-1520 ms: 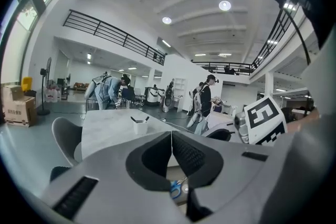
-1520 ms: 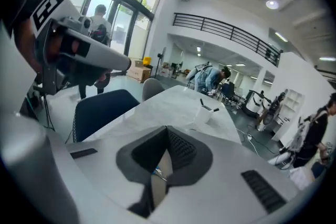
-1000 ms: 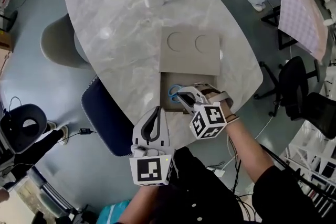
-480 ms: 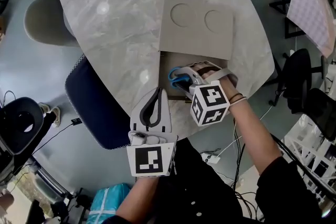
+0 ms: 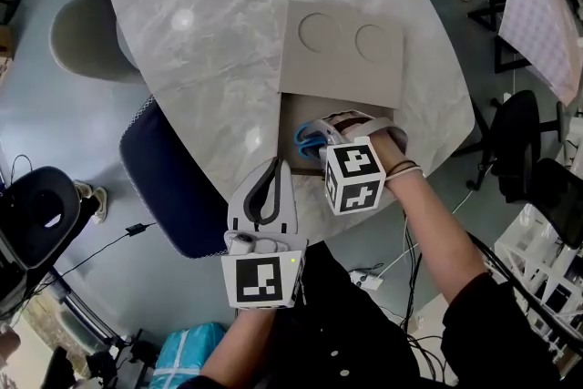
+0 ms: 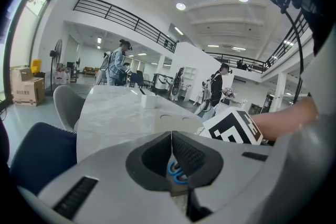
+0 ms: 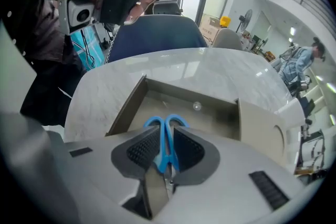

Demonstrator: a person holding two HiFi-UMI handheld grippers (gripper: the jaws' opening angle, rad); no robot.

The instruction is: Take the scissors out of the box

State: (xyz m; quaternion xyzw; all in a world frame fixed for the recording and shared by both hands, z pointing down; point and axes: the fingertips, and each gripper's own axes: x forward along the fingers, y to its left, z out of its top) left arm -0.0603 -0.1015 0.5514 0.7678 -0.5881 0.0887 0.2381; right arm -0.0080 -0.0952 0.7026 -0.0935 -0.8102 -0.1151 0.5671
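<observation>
On a grey marble table (image 5: 209, 41) in an open office hall, the right gripper (image 7: 165, 150), jaws just closing, pinches blue scissors (image 7: 164, 136) inside the cardboard box (image 5: 290, 118). The loops point away from it and the blades toward it. The left gripper (image 6: 171, 152) hovers closed and empty.

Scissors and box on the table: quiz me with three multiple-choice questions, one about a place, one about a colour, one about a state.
1. Where are the scissors?
A) on the floor
B) inside the box
C) in a drawer

2. What colour are their handles?
A) red
B) black
C) blue

3. How is the box?
A) taped shut
B) open, lid folded back flat
C) tipped on its side

Answers:
1 B: the box walls surround them.
2 C: blue loops show in the head view and the right gripper view.
3 B: the lid lies flat on the table beyond the box.
</observation>
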